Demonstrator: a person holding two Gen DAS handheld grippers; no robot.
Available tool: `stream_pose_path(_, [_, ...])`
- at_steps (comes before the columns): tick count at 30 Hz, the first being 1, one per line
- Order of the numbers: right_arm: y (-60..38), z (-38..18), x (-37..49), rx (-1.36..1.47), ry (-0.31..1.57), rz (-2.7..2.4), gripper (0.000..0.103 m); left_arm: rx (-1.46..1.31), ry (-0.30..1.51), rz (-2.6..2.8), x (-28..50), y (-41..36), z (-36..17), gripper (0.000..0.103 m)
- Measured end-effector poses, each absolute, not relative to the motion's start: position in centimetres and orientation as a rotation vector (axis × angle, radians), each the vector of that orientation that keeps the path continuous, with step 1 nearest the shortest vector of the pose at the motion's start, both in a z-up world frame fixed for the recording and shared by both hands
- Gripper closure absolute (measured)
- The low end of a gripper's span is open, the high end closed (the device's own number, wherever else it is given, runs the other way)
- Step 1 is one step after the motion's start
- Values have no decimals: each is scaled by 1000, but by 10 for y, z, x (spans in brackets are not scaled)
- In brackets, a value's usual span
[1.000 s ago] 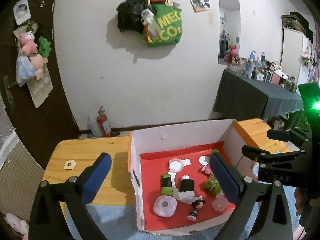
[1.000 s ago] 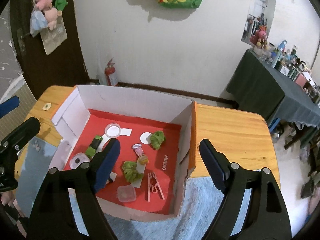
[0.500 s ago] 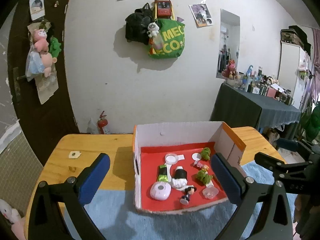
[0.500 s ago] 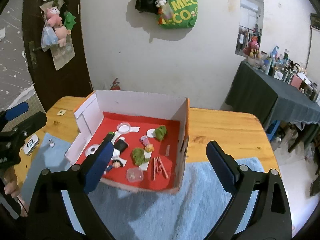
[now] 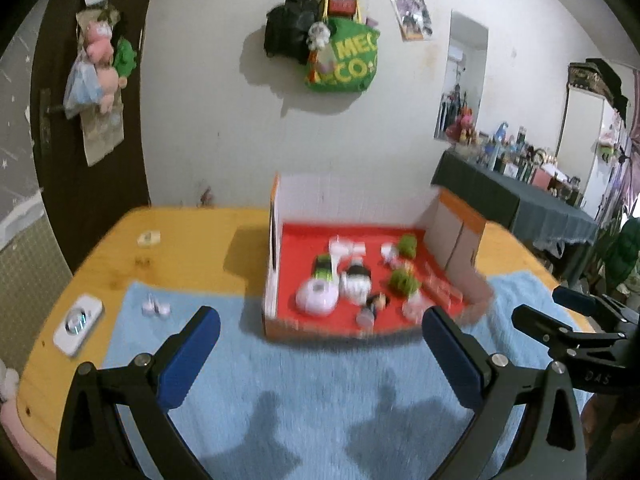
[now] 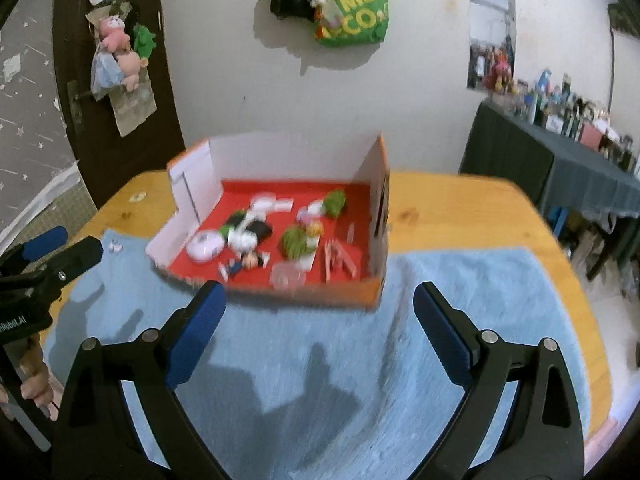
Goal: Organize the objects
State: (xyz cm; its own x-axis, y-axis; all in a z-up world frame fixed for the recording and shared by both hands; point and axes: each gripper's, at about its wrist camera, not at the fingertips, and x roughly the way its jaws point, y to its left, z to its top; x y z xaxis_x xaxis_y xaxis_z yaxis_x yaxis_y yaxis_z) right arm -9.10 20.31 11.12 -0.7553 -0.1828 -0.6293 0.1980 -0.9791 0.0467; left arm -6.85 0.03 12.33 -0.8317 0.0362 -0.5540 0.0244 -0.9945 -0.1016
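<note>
Left wrist view: wooden bench (image 5: 192,248) seen under blue towel (image 5: 320,392), white wall behind, green bag (image 5: 344,60) hung on it. White flat device (image 5: 78,320) laid at bench's left edge. Left tongs (image 5: 320,334) held released, nothing between pads. Open box (image 5: 360,264) with red floor set on towel's far edge, small toys blurred inside.

Right wrist view: same bench (image 6: 460,216), dark cloth-covered side table (image 6: 560,176) at right. Right tongs (image 6: 320,308) spread wide, empty, above towel (image 6: 340,360). Box (image 6: 280,216) ahead, just beyond pads; green tufts, pink clips, white round case made out.

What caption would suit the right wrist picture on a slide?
Open right gripper over a blue towel, facing a red-floored box of small toys on a wooden table.
</note>
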Motion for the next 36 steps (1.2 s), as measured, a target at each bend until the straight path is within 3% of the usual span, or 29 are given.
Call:
stream_pose_path(6, [194,65,-84,1090,121,-2775,7,-1060,-190,2954,-65,6,76,0])
stream_pose_path(16, [201,26,-89,1219,96,-2750,7,-1264,-207,2876,-74,17,27,0])
stream_pose_path(29, [205,10,-100,1306,111,-2737,7,-1318,-179,2880,-81,21,15,0])
stream_pose_path(36, [206,8,-105,1335,124,-2714,0,-1373,-79,2903,-88,29,11,0])
